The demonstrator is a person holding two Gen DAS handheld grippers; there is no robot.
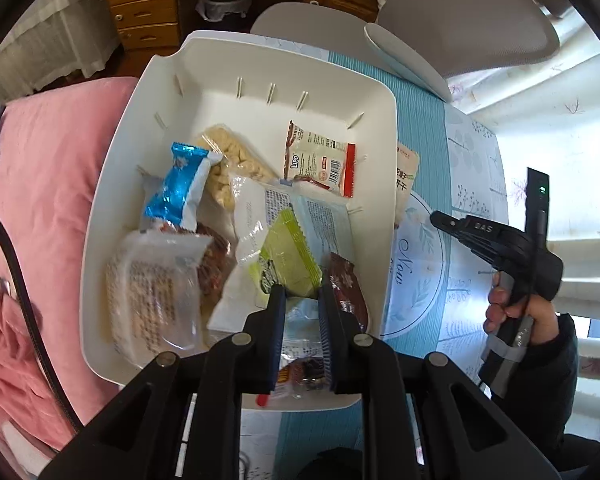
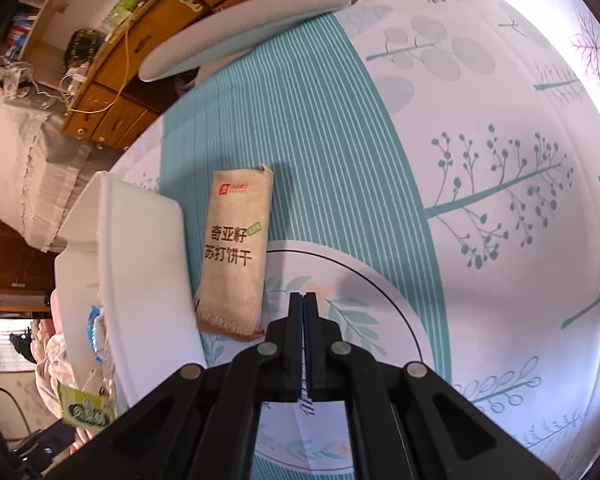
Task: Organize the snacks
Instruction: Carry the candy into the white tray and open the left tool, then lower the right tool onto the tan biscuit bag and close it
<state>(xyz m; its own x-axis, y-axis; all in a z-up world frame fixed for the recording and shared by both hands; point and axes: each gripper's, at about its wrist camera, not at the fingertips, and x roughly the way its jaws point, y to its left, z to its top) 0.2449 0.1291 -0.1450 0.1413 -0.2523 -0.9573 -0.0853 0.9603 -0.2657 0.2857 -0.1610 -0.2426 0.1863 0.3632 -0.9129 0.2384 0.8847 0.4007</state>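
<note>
A white bin (image 1: pixel 382 128) on the table holds several snack packets: a blue one (image 1: pixel 176 188), a red-and-white one (image 1: pixel 320 162), a green one (image 1: pixel 288 258), a brown one (image 1: pixel 346 292) and clear bags. My left gripper (image 1: pixel 302 292) hovers open over the bin, with nothing between its fingers. A beige cracker packet (image 2: pixel 234 248) lies on the tablecloth just outside the bin's wall (image 2: pixel 148 264); it also shows in the left wrist view (image 1: pixel 404 178). My right gripper (image 2: pixel 303 300) is shut and empty, just right of that packet's near end.
The tablecloth (image 2: pixel 480 200) is teal-striped with leaf prints. A grey chair (image 1: pixel 460 12) stands at the table's far side. A pink bedspread (image 1: pixel 40 200) lies left of the bin. Wooden drawers (image 1: pixel 144 4) are behind.
</note>
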